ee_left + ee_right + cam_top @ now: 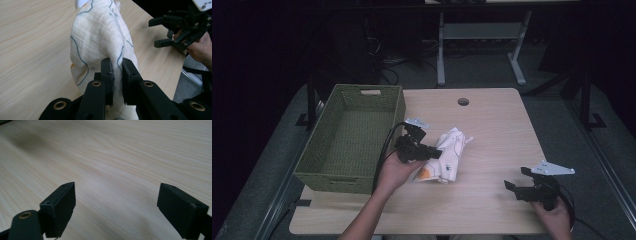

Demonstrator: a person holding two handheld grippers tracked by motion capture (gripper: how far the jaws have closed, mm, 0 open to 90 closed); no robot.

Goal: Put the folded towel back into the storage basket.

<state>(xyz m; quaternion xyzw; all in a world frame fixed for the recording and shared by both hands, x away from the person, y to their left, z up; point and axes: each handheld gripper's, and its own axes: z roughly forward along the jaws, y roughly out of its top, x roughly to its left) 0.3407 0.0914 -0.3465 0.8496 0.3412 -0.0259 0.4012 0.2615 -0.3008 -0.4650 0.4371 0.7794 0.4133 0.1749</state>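
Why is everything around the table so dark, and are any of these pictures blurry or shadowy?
High view: light falls on the table while the room behind is nearly black, and the image is soft. Left gripper view: the cloth is sharp, the left tool pinching it, its near parts blurring. Right gripper view: a faint dark shadow sits on the wood at upper left; the right tool looks soft-edged.

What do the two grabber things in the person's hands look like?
Both are black plastic. The left gripper and right gripper each have two blocky jaws, brass-ringed screw holes, a grey three-cornered plate on top and a trailing black cable. The forearms are bare, no sleeves.
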